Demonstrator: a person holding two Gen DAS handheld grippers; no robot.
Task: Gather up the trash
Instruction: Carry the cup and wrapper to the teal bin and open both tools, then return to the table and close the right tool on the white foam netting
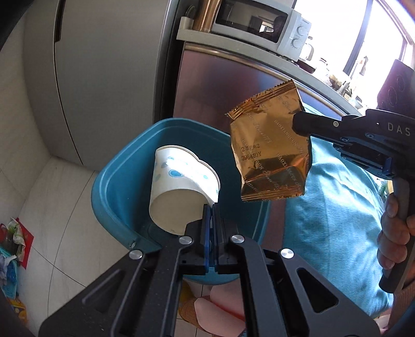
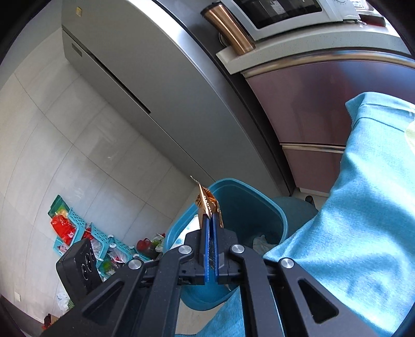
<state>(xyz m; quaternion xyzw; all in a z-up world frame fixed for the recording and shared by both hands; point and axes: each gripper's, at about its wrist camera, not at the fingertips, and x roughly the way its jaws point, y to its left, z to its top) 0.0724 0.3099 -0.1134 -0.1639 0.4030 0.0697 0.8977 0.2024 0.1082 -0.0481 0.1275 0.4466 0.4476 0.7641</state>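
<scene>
My left gripper (image 1: 212, 207) is shut on the rim of a squashed white paper cup (image 1: 181, 191) with blue dots, held over the open blue bin (image 1: 122, 166). From the right, my right gripper (image 1: 294, 121) comes in, shut on a crumpled gold foil wrapper (image 1: 272, 153) that hangs above the bin's right side. In the right wrist view the right gripper (image 2: 210, 216) pinches the gold wrapper (image 2: 207, 202) edge-on above the blue bin (image 2: 249, 204); a bit of the white cup (image 2: 188, 233) shows inside the bin's opening.
A grey fridge (image 1: 109, 77) and a steel cabinet (image 1: 220, 85) under a microwave (image 1: 262, 23) stand behind the bin. Teal baskets (image 2: 77, 228) with red and mixed clutter lie on the tiled floor at left. A person in a light blue top (image 2: 363, 207) stands at right.
</scene>
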